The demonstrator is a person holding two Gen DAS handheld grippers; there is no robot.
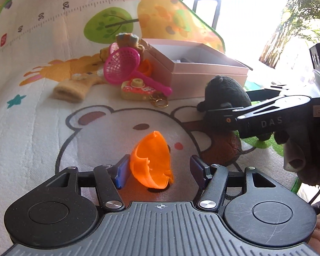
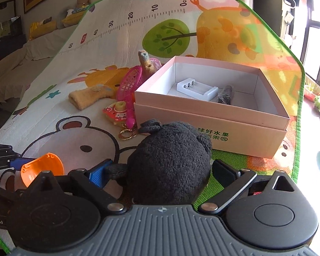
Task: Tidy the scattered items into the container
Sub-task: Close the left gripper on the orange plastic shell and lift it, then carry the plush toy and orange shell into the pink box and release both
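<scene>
Left wrist view is showing the left gripper straddling an orange plastic shell; its left pad is touching the shell, the right pad is standing clear, so no grip is holding yet. Further right, the right gripper is bracketing a black plush toy with jaws wide, pads apparently not pressing. Both pieces are lying on the play mat, near the pink box, likely for a short carry.
</scene>
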